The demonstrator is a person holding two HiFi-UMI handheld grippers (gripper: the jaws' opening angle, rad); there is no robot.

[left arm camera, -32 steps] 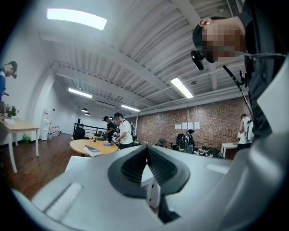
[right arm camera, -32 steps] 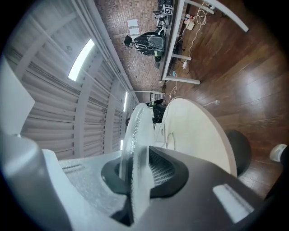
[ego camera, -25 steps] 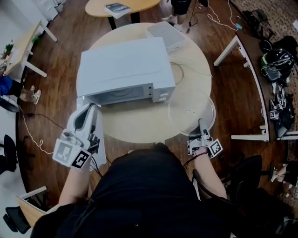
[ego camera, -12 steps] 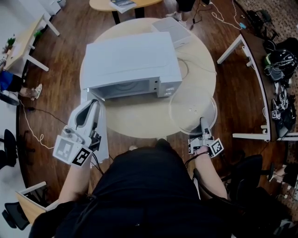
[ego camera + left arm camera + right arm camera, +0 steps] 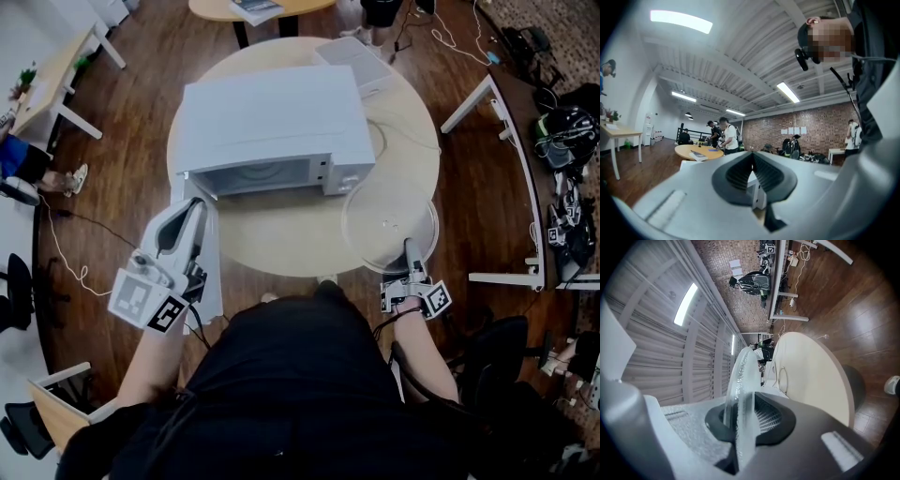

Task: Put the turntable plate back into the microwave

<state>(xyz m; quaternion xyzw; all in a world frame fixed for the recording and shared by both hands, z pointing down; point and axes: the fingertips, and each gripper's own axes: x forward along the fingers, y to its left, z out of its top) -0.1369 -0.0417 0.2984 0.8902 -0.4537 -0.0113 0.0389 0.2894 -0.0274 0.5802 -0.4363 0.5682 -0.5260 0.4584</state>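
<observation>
Beside microwave [image 5: 272, 122], right gripper [image 5: 409, 251] level, clamping plate [image 5: 384, 220]

Open office: desks [image 5: 47, 84], brick wall [image 5: 801, 136], strip lights [image 5: 790, 92].

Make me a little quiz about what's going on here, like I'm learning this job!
1. True or false: the right gripper is shut on the rim of the clear round glass turntable plate.
2. Fill in: the door of the white box-shaped microwave stands ____.
3. Where is the plate? A) inside the microwave; B) over the front right edge of the round beige table; C) on top of the microwave.

Key: 1 true; 2 open; 3 B.
</observation>
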